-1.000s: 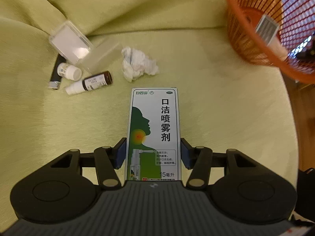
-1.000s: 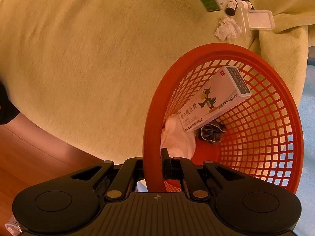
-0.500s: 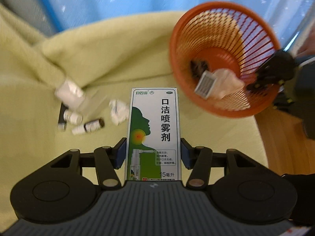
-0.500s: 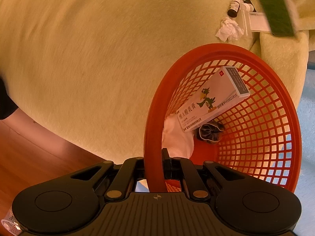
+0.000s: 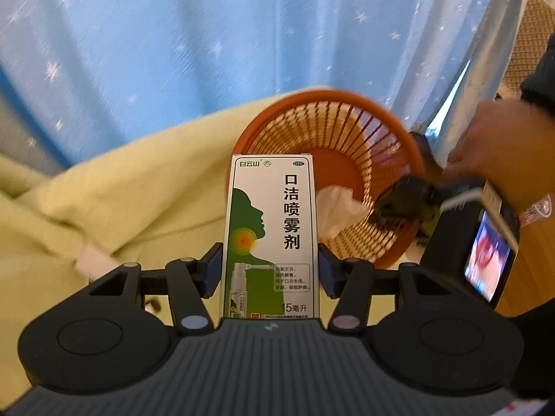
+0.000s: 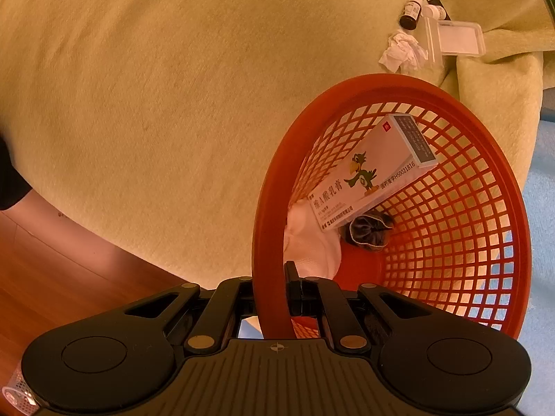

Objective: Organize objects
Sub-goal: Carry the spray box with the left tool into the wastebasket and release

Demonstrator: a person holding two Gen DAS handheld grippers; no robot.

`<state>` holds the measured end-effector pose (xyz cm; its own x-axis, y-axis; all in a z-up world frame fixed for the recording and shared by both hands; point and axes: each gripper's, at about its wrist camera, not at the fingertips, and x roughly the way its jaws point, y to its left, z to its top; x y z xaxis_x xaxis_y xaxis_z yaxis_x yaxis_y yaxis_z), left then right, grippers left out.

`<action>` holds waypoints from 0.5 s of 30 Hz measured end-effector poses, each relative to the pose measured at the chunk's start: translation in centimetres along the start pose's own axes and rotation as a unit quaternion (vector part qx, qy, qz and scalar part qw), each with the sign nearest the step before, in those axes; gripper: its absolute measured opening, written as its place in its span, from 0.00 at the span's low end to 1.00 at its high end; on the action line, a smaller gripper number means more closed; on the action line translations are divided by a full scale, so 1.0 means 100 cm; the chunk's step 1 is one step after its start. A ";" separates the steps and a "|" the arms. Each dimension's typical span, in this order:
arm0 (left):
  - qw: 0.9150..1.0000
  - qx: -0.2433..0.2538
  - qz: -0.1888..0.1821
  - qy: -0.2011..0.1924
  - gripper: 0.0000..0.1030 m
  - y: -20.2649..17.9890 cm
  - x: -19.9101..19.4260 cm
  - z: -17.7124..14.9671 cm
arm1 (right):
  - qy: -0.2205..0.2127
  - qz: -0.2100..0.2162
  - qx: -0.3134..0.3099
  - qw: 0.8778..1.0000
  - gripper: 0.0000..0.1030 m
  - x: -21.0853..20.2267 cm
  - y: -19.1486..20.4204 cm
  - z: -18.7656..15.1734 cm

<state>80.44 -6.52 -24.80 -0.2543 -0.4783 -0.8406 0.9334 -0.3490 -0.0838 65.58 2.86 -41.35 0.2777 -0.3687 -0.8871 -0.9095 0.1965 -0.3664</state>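
Observation:
My left gripper (image 5: 270,270) is shut on a tall green-and-white spray box (image 5: 272,228), held upright in the air in front of the orange mesh basket (image 5: 392,138). My right gripper (image 6: 272,284) is shut on the basket's rim (image 6: 265,242) at its near side. Inside the basket lie a white carton with a parrot picture (image 6: 373,173), a white cloth (image 6: 312,242) and a dark crumpled wad (image 6: 367,230). In the left wrist view the other gripper (image 5: 406,204) and a hand (image 5: 503,152) show at the basket's right.
The basket rests on a yellow-green blanket (image 6: 156,104). At its far end lie a crumpled tissue (image 6: 402,52), a brown bottle (image 6: 411,14), a white bottle (image 6: 433,10) and a clear plastic case (image 6: 454,38). Blue curtain (image 5: 208,41) behind; wooden floor (image 6: 52,277) at lower left.
My left gripper has risen and tilted up with the spray box, so the blanket clutter has dropped out of its view and the basket now sits behind the box. The right gripper has not moved.

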 end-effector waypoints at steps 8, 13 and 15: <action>0.998 -0.005 -0.039 -0.058 0.57 -0.011 0.014 0.033 | -0.001 -0.002 0.004 1.000 0.02 0.002 -0.001 0.001; 0.997 -0.037 -0.017 -0.070 0.57 -0.001 0.010 0.029 | -0.002 0.001 0.004 1.000 0.03 0.002 0.000 0.003; 0.997 -0.044 -0.006 -0.060 0.57 0.003 0.010 0.022 | -0.001 0.002 0.004 1.000 0.03 0.002 0.000 0.003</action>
<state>79.93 -8.91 -24.51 -0.2882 -0.5696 -0.7698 0.9477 -0.2847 -0.1442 65.73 3.04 -41.59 0.2752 -0.3657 -0.8891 -0.9078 0.2056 -0.3655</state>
